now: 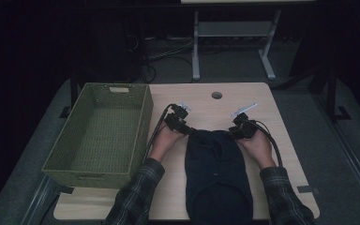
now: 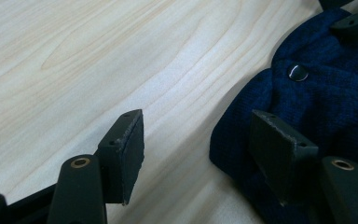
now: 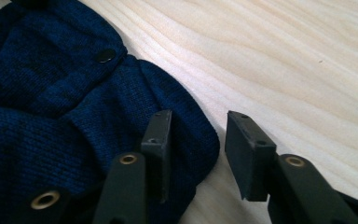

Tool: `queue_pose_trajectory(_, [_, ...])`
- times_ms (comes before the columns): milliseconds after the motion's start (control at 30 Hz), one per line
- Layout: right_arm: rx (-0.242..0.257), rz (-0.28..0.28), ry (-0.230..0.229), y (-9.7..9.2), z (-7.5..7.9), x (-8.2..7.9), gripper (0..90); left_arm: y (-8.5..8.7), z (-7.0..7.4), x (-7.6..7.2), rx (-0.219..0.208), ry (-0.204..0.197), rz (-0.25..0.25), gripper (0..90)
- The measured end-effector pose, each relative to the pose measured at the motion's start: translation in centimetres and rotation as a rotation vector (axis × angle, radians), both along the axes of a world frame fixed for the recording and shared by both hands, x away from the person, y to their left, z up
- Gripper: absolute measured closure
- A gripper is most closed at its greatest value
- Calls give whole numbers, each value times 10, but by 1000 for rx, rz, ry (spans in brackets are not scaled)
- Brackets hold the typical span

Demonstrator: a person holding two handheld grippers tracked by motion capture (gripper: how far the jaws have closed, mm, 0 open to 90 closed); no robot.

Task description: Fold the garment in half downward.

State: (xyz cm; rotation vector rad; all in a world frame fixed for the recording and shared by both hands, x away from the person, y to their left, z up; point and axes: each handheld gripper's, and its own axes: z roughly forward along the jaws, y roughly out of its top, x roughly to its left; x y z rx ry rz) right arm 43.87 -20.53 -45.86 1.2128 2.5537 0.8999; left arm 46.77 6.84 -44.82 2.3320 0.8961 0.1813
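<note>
the dark blue knit garment (image 1: 218,173) lies on the table (image 1: 206,101), its near end cut off. both grippers sit at its far corners: left gripper (image 2: 198,144) jaws wide, right gripper (image 3: 196,140) jaws narrower, each straddling an edge, neither pressing. the green woven basket (image 1: 143,117) holds nothing.

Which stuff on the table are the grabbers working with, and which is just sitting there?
In use:
dark blue knitted garment
left gripper, open at one top corner
right gripper, open astride the other corner's edge

Just sitting:
green woven basket, beside the garment
hole in the table
</note>
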Motion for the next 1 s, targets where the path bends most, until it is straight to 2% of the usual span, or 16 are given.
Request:
queue_pose_trajectory(133, [25, -26, 31, 0, -1, 0, 654, -1, -3, 2, -6, 2, -10, 354])
queue_pose_trajectory(233, [21, -26, 31, 1, -1, 0, 675, -1, -5, 2, -9, 10, -17, 356])
queue_pose_trajectory(333, [27, -19, 38, 2, -1, -1, 726, -2, -7, 2, -23, 25, -47, 414])
queue_pose_trajectory(533, [34, -16, 39, 2, -1, -1, 760, -2, -10, 2, -65, 60, -63, 558])
queue_pose_trajectory(633, [36, -14, 39, 2, -1, -2, 770, -3, -11, 2, -92, 81, -105, 685])
queue_pose_trajectory(700, [29, -9, 33, 2, -1, -2, 781, -4, -9, 1, -80, 80, -121, 755])
queue_pose_trajectory(800, [26, -6, 18, 3, -1, -4, 795, -6, -8, -1, -77, 80, -118, 824])
queue_pose_trajectory(900, [32, -8, -5, 2, -3, -6, 802, -7, -8, -1, -77, 89, -99, 850])
queue_pose_trajectory(1000, [29, -8, -13, 3, -2, -8, 813, -7, -5, -3, -57, 88, -97, 857])
